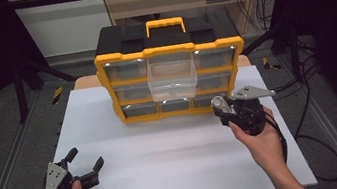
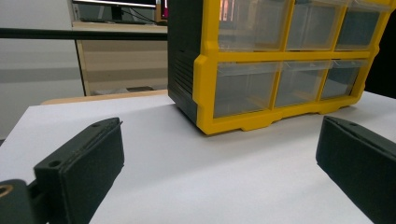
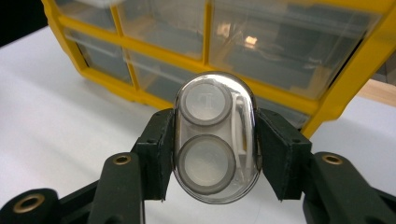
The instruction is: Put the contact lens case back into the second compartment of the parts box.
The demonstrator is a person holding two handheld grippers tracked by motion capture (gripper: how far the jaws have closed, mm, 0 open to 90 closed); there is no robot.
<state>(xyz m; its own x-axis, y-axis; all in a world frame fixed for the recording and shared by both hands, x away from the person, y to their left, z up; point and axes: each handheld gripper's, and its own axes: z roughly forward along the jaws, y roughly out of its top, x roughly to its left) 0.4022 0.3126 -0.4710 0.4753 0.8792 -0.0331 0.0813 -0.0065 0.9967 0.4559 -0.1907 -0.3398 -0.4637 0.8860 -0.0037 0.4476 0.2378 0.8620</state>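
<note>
On the table (image 1: 174, 149), the yellow organizer (image 1: 171, 69) has one clear drawer (image 1: 172, 76) pulled out. The right hand-held gripper (image 3: 215, 154), just before it, clamps a small clear oval case (image 3: 215, 154) with two round wells; likely lift it squarely over the drawer. The left hand-held gripper (image 1: 84, 162) rests spread wide, empty.
</note>
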